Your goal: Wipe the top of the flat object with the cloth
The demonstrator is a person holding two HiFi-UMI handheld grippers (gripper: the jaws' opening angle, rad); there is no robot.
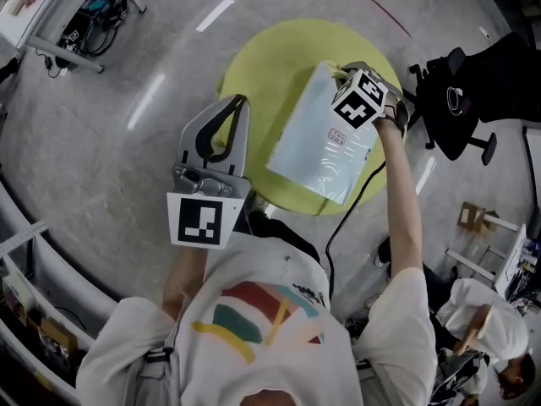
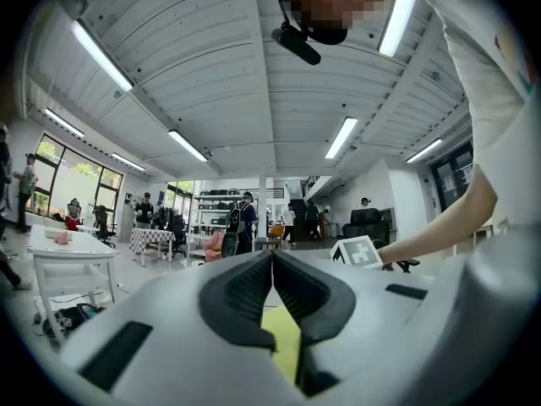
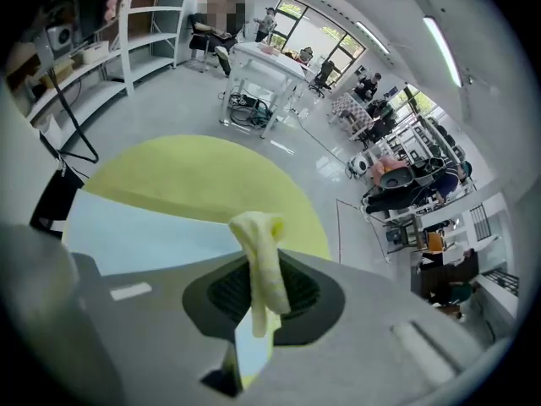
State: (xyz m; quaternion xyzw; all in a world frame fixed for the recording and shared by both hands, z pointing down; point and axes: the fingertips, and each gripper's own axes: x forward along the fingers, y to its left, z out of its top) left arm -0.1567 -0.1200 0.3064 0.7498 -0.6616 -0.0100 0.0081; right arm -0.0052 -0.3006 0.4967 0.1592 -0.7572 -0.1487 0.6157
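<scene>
A flat pale-blue object (image 1: pixel 319 140) lies on a round yellow-green table (image 1: pixel 270 57). My right gripper (image 1: pixel 345 72) hovers over the object's far corner, shut on a small yellow cloth (image 3: pixel 264 259) that sticks up between its jaws. In the right gripper view the blue sheet (image 3: pixel 144 225) spreads out to the left below the jaws, with the table top (image 3: pixel 203 172) beyond. My left gripper (image 1: pixel 243 101) sits at the table's left edge, beside the object and apart from it. Its jaws meet with nothing between them (image 2: pixel 272 259).
A black office chair (image 1: pixel 461 91) stands right of the table. A black cable (image 1: pixel 353 203) hangs from the right gripper toward the floor. Another person in white (image 1: pixel 490 328) is at the lower right. White desks (image 1: pixel 46 11) stand at the far left.
</scene>
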